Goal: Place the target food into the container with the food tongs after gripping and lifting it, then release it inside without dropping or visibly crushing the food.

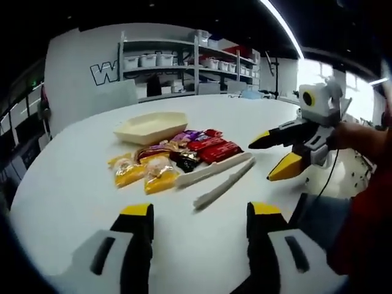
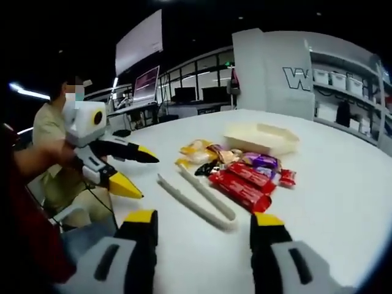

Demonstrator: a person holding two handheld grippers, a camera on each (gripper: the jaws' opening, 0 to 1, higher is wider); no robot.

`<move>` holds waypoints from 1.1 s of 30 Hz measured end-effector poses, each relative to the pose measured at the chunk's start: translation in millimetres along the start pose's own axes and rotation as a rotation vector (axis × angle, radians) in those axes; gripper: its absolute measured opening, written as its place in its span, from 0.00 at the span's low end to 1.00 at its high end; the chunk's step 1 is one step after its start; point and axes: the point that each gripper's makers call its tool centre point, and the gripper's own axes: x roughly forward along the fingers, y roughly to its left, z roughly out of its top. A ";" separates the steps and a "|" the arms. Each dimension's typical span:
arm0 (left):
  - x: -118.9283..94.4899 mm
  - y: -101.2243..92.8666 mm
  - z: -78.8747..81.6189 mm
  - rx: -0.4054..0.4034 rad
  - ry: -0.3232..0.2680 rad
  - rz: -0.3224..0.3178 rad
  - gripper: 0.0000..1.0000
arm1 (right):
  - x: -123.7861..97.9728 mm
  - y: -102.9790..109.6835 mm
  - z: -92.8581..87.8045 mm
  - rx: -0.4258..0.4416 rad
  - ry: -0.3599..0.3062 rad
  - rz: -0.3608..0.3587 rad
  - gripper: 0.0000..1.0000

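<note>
A: How do the tools stand?
B: Left tool point(image 1: 199, 214) and right tool point(image 2: 205, 223) both gape wide, holding nothing, above the white worktop point(image 1: 73, 184).
A: The food?
B: Wrapped snacks point(image 1: 184, 153) lie ahead, tongs point(image 1: 217, 177) nearest, cream container point(image 1: 150, 127) beyond.

Cream tongs point(image 1: 222, 178) — red (glossy) snack packets point(image 2: 242, 185)

A round white table point(image 1: 73, 184) carries everything. On it lie cream tongs point(image 1: 215, 177), wrapped snacks point(image 1: 177, 156) and a shallow cream container point(image 1: 151, 127).
</note>
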 end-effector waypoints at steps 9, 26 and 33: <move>3.9 -14.6 -4.7 0.017 0.015 -0.079 0.36 | 6.5 2.5 0.6 -0.002 0.001 0.012 0.56; 6.0 -17.9 -6.2 0.023 0.014 -0.104 0.24 | 6.2 6.1 -5.1 0.021 0.023 0.024 0.49; 7.1 -24.3 -6.0 0.032 0.015 -0.122 0.25 | 0.5 7.1 -7.7 0.039 0.032 0.031 0.43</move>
